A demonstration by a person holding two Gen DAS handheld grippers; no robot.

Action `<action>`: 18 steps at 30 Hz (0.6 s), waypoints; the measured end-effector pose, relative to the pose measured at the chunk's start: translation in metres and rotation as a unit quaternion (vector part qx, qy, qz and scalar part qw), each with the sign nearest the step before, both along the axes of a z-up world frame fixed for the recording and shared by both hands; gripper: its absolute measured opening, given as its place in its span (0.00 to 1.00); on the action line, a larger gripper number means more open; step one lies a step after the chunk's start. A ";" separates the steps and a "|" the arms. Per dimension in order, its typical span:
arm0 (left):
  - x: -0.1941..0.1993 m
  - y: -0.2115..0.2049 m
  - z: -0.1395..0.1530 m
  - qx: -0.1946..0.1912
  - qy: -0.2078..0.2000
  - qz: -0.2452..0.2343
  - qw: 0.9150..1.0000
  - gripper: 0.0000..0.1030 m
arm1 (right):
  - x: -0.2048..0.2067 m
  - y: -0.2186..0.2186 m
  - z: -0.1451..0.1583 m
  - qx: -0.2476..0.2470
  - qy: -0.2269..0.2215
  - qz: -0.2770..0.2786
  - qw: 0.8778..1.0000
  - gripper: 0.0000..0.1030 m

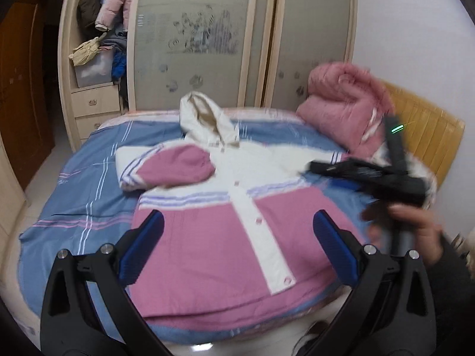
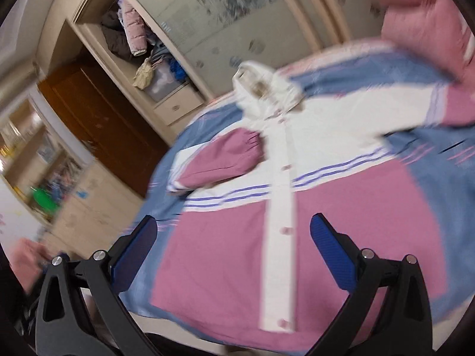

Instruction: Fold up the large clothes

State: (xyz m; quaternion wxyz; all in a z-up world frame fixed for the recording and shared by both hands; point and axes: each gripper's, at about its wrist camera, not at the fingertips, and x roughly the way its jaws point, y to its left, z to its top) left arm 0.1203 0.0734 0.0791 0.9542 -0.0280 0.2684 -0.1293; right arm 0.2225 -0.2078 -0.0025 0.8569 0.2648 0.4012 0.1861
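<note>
Pink-and-white, the hooded padded jacket (image 1: 225, 207) lies front-up on the blue striped bed cover (image 1: 89, 184), filling the middle of both frames, its white button placket (image 1: 255, 216) running down toward the lower edge. Its cream-lined white hood (image 1: 204, 118) points to the upper middle of the left wrist view. One pink sleeve (image 1: 175, 163) is folded across the chest at left centre; in the right wrist view the other sleeve (image 2: 439, 106) stretches out flat toward the right edge.

Both claws hang above the jacket's lower half, touching nothing. The left claw (image 1: 237, 237) stands wide, with blue ribbed pads (image 1: 148, 237) at either side of the pink hem panel. The right claw (image 2: 234, 243) is likewise spread wide and empty, its view tilted and blurred. From the left wrist camera, the right-hand tool shows as a blurred black body at centre right, gripped by a hand (image 1: 415, 225).

A folded pink quilted coat (image 1: 344, 101) sits on the bed at upper right, before a yellow slatted headboard (image 1: 427, 130). Behind the bed stands a cream wardrobe with frosted sliding doors (image 1: 207, 38), its open left section stuffed with clothes above drawers (image 1: 95, 103).
</note>
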 end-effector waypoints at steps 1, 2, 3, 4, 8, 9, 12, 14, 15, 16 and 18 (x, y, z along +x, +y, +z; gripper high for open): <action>0.001 0.008 0.001 -0.025 -0.007 0.005 1.000 0.98 | 0.020 0.005 -0.009 0.029 0.018 0.013 0.999 0.99; 0.002 0.013 -0.001 -0.042 -0.007 0.007 0.999 0.98 | 0.031 0.010 -0.014 0.041 0.026 0.018 0.999 0.99; 0.005 0.019 -0.007 -0.059 0.002 0.003 0.998 0.98 | 0.043 0.015 -0.019 0.048 0.030 0.021 0.998 0.99; 0.007 0.020 -0.011 -0.066 0.009 -0.005 0.998 0.98 | 0.059 0.024 -0.026 0.047 0.038 0.025 0.998 0.99; 0.016 0.024 -0.017 -0.062 0.011 -0.003 0.998 0.98 | 0.110 0.053 -0.057 0.056 0.083 0.045 0.994 0.82; 0.016 0.024 -0.018 -0.053 0.008 0.001 0.999 0.98 | 0.119 0.056 -0.065 0.062 0.095 0.044 0.993 0.80; 0.020 0.026 -0.020 -0.041 0.010 -0.003 0.999 0.98 | 0.155 0.067 -0.096 0.090 0.133 0.028 0.987 0.73; 0.023 0.029 -0.022 -0.041 0.011 -0.006 0.999 0.98 | 0.180 0.074 -0.114 0.103 0.143 0.016 0.984 0.64; 0.024 0.030 -0.023 -0.041 0.013 -0.007 0.999 0.98 | 0.186 0.075 -0.122 0.107 0.148 0.009 0.983 0.64; 0.026 0.031 -0.024 -0.040 0.015 -0.007 0.999 0.98 | 0.196 0.077 -0.130 0.111 0.159 -0.001 0.981 0.63; 0.030 0.032 -0.027 -0.023 0.017 0.000 1.000 0.98 | 0.216 0.085 -0.150 0.117 0.184 -0.016 0.976 0.61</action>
